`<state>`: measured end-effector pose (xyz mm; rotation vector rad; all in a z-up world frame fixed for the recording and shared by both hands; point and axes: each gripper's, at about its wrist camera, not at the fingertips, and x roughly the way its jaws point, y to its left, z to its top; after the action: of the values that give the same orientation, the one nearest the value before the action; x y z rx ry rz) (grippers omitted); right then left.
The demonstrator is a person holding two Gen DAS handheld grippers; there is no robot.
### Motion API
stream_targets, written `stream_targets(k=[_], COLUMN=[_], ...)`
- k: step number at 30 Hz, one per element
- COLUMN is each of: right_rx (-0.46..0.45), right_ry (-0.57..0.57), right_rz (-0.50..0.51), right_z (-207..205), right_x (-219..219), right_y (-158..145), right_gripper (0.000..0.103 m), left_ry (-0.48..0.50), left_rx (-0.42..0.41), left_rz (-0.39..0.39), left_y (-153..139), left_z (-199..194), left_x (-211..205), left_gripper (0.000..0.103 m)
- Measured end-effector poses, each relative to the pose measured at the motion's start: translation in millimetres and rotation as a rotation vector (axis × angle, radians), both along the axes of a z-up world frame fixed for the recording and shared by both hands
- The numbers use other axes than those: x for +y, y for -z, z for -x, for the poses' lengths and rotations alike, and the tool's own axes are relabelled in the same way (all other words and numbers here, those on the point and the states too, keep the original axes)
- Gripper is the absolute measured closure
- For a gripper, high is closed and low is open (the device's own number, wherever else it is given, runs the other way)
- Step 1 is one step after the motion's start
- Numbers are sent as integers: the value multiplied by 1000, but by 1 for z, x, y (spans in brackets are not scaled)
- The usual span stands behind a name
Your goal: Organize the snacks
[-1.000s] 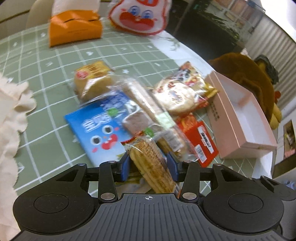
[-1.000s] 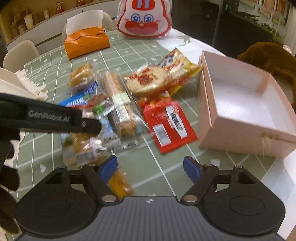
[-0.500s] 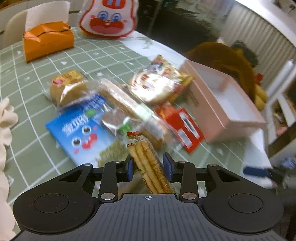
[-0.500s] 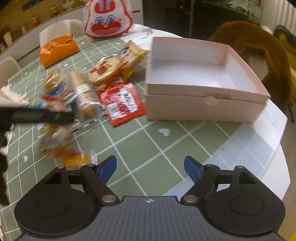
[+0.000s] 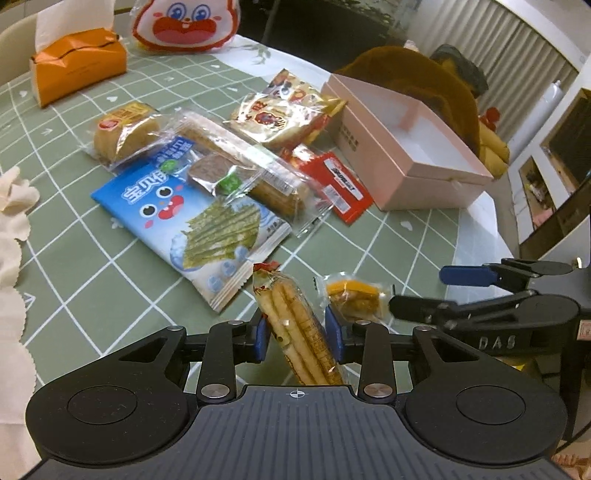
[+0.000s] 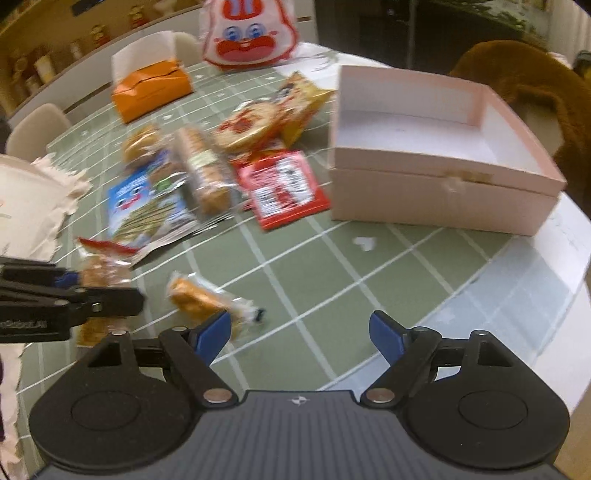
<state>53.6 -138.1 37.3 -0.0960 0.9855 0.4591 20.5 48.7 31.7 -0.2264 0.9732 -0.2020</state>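
My left gripper is shut on a clear packet of biscuit sticks and holds it above the green checked tablecloth. It also shows at the left of the right wrist view. My right gripper is open and empty, just right of a small orange wrapped snack lying on the cloth; that snack also shows in the left wrist view. An open, empty pink box stands at the right. A pile of snack packets lies left of it, with a blue seaweed packet and a red packet.
An orange tissue box and a rabbit-face bag stand at the table's far side. A cream cloth lies at the left edge. A brown plush chair stands behind the box. The table edge runs close on the right.
My left gripper has lifted the biscuit sticks and drawn back from the pile. My right gripper swung back left toward the small orange snack. The pink box stayed put.
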Motion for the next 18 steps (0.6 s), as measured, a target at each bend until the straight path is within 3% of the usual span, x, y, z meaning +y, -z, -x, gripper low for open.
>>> stream_targets(k=[7, 10, 12, 14, 16, 18], right_rx=[-30, -39, -56, -64, -59, -52], right_ry=[-128, -112, -98, -96, -94, -66], right_rz=[46, 60, 62, 63, 57, 64], right_z=[-1, -9, -15, -20, -24, -28], right_x=[33, 46, 50, 51, 48, 43], right_y=[4, 8, 7, 5, 3, 3], right_gripper=[20, 22, 32, 63, 72, 72], left_ry=[-86, -98, -90, -60, -21, 17], left_rx=[27, 28, 25, 27, 30, 27], left_rz=[15, 28, 29, 37, 44, 36], left_y=[2, 3, 3, 4, 6, 6], left_z=[7, 8, 9, 8, 6, 4], left_x=[13, 16, 15, 11, 5, -3], left_gripper=[65, 65, 65, 65, 66, 67])
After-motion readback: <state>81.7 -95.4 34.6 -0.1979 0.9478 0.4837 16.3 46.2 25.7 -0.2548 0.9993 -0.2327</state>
